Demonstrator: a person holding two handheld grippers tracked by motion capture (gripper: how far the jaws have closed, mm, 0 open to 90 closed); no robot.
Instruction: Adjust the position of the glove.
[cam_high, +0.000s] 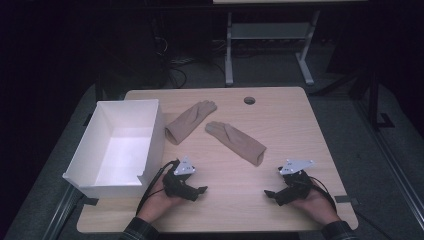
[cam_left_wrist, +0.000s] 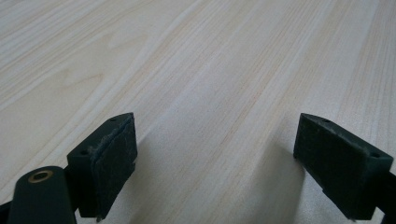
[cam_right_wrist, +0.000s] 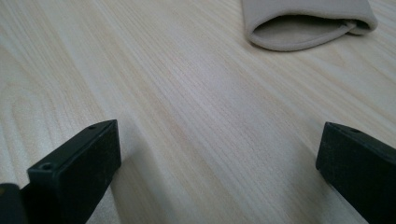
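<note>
A dark room with grey carpet floor (cam_high: 350, 125) and a white-legged desk (cam_high: 270, 35) behind.

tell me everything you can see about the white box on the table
The white box is a deep, open-topped rectangular bin with plain, smooth walls, possibly plastic or card. It stands upright at the left edge of the wooden table, partly overhanging that edge, and nothing lies inside. The left glove lies just to its right, apart from it. The left gripper rests near its front right corner, without touching it.
</note>
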